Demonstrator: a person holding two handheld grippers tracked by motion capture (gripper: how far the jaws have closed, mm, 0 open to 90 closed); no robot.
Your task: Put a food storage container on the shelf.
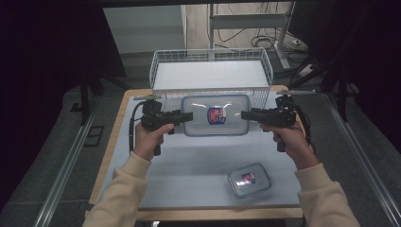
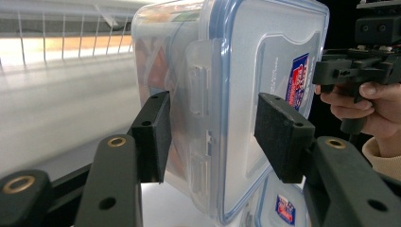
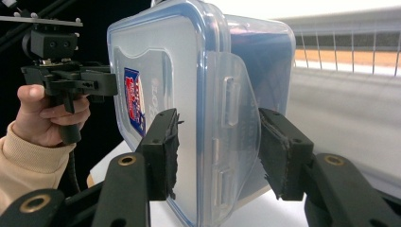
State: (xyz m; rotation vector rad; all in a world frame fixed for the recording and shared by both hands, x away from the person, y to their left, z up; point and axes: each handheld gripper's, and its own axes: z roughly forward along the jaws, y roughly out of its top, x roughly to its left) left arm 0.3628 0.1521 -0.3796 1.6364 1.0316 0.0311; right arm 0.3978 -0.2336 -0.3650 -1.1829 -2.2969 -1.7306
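The large lidded plastic food container (image 1: 216, 115) is held off the worktop (image 1: 189, 165), level, between the two hand-held grippers, just in front of the white wire basket (image 1: 211, 71) that stands at the far edge. Its clear lid has a blue seal rim and a red and blue label in the middle.

The left hand-held gripper (image 1: 187, 117) comes in from the left and clamps the container's left short end. In the left gripper view its jaws stand about half open, one pad (image 2: 152, 137) flat against the container's underside and the other (image 2: 283, 137) against the lid, with the side latch flap between them.

The right hand-held gripper (image 1: 247, 115) comes in from the right and clamps the opposite short end in the same way. In the right gripper view one pad (image 3: 163, 151) presses the lid and the other (image 3: 281, 151) the base, again with the latch flap between them and the jaws about half open.

Each gripper is held by a hand in a cream sleeve, the left hand (image 1: 150, 137) and the right hand (image 1: 289, 137) both low under their grippers.

A smaller lidded container (image 1: 249, 179) of the same kind lies flat on the worktop near the front edge, right of the middle, well apart from the held one.
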